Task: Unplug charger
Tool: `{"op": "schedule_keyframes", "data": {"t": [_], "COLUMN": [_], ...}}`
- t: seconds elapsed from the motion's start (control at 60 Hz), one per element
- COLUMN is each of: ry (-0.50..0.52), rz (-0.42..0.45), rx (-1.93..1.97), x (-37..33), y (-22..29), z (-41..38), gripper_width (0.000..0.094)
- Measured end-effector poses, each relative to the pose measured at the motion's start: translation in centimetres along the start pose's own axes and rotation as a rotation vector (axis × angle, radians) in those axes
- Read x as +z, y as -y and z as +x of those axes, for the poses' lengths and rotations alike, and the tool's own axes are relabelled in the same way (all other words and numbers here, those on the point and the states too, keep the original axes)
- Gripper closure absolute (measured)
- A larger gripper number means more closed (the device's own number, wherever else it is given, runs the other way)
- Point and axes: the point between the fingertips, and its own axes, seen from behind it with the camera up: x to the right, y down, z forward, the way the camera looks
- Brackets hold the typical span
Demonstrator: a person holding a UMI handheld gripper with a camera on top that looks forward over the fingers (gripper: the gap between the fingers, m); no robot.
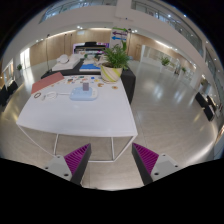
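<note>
the tongs (pixel 111 160) stand apart, their two fingers (pixel 74 160) spread wide with purple-pink pads facing inward, and nothing sits between them; only bare shiny floor (pixel 165 110) and the near edge of the counter show in the gap. just beyond the fingertips is a white counter (pixel 85 118), seen from above and a little way off, its near part bare and its thin legs showing under the front edge. the things on it lie toward its far half, well apart from the tongs. there, a small white blocky object (pixel 86 88) rests near the middle, with a thin cable beside it; this may be the charger, though it is too small to tell for sure, and no socket or plug can be made out. to its left lies a flat reddish-orange item (pixel 46 83). further back sits a blue-and-white flat thing (pixel 90 68), and at the far right corner of the counter stands a leafy green plant (pixel 116 60) in a yellowish pot. behind the counter is a dark low cabinet or bench (pixel 88 48), and past it a bright open hall with pale walls.
</note>
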Motion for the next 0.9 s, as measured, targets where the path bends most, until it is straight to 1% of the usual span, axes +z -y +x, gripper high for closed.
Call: {"op": "schedule_keyframes", "data": {"t": [0.1,0.117,0.217,0.317,0.483,0.7,0.817,0.9], "ry": [0.029,0.033,0.070,0.117,0.180,0.180,0.146,0.140], "rz": [0.012,0.013,0.038,0.073,0.156,0.279,0.350,0.372], "rx": [-0.012,-0.018,-0.056,-0.083,-0.087,-0.050,-0.024,0.006], "x": [0.5,1.2,2.3,3.2,7.5,13.6,18.0,21.5], "y": [0.6,1.4,2.9,4.3,8.5,13.7,17.2,19.1], "z": [-0.9,-1.8,-4.2,-6.8,-12.2,-14.9,-15.1,-15.4], "gripper_width": [0.0084,0.0086,0.0083,0.0080,0.0082,0.0084,0.0083,0.0086]}}
